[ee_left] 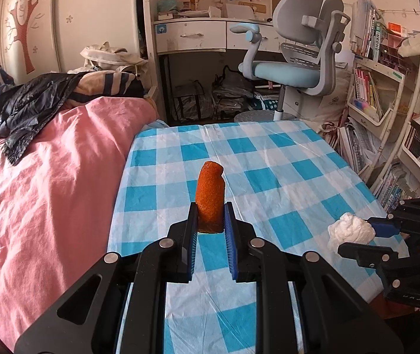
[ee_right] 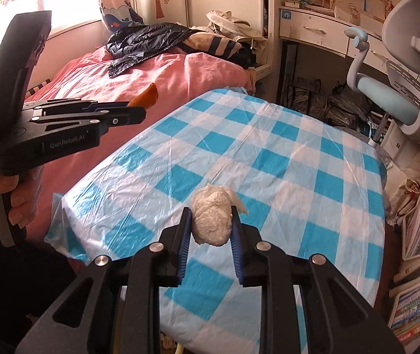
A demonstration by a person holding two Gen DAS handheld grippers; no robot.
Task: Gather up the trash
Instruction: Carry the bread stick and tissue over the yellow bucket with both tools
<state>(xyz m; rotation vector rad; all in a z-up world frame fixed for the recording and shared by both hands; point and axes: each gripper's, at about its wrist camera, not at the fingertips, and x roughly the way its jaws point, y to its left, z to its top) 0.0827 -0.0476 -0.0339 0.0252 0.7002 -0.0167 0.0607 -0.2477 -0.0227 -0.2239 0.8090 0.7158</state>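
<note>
The room is a cluttered bedroom, and at its middle stands a desk [ee_left: 269,159] under a blue-and-white checked plastic cloth, with a bed under a pink quilt [ee_left: 47,177] along its left side.

Nearest in the left wrist view, the left gripper [ee_left: 210,218] has its fingers [ee_left: 191,221] drawn in close on a strip of orange peel [ee_left: 210,194], pinched at its lower end so that the rest stands up above the fingertips, clear of the cloth. In the right wrist view the right gripper [ee_right: 211,224] is likewise closed narrowly on a crumpled white tissue [ee_right: 212,215], which bulges between the blue pads and hangs above the desk. The same view shows a hand [ee_right: 0,200] on the left gripper's handle at the left edge.

Beyond the fingers the checked cloth shows no other scrap in either view, so the picking-up part seems done: both pieces of trash are lifted and held. Farther off, a black plastic bag [ee_left: 24,109] lies crumpled on the quilt; it may be the trash bag, though that cannot be told. At the far end stand a grey and blue chair [ee_left: 298,59] and crowded bookshelves [ee_left: 387,103] on the right.

What is left, by this reading, is to carry both pieces to a bag or bin and release them.
</note>
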